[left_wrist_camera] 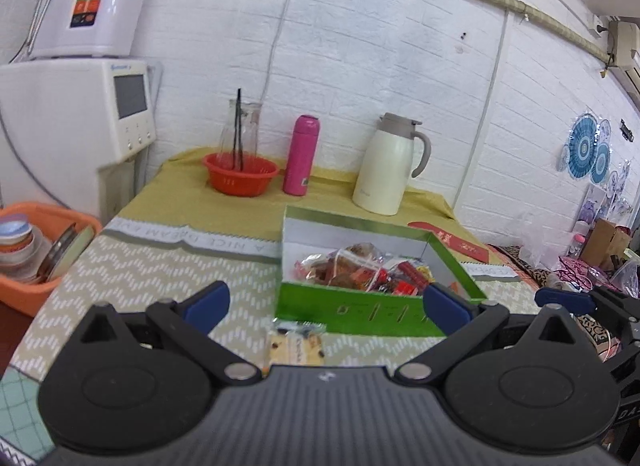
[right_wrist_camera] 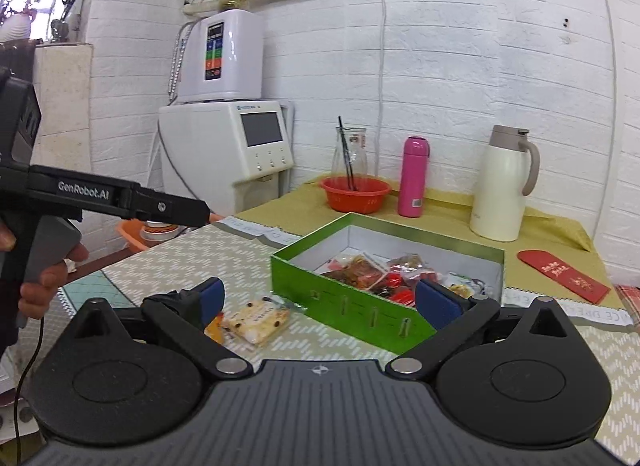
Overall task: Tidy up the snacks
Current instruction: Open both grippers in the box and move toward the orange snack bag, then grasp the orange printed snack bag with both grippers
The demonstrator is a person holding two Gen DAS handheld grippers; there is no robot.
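One snack outside: a pale biscuit packet (right_wrist_camera: 258, 320) lies flat on the patterned tablecloth (right_wrist_camera: 168, 262), just beside the near wall of the green box (right_wrist_camera: 352, 306), which already holds a heap of wrapped snacks (right_wrist_camera: 372, 274).
Left gripper (left_wrist_camera: 326, 304): jaws spread wide, holding nothing; the packet (left_wrist_camera: 296, 346) sits low between its fingers, close under the camera.
Right gripper (right_wrist_camera: 320, 298): jaws also wide and empty; the packet lies toward its left finger, the box toward its right.
Long axis: in the right view it runs slantwise, pointing roughly at the box's near corner.
Nearer tool: the left looks better centred on the packet, so I judge it the likelier one to pick.
Only the right view shows: an orange wrapper (right_wrist_camera: 214, 330) tucked at the packet's near end, possibly a second snack, half hidden by the finger.
Only the left view shows: the packet framed squarely between the fingers.
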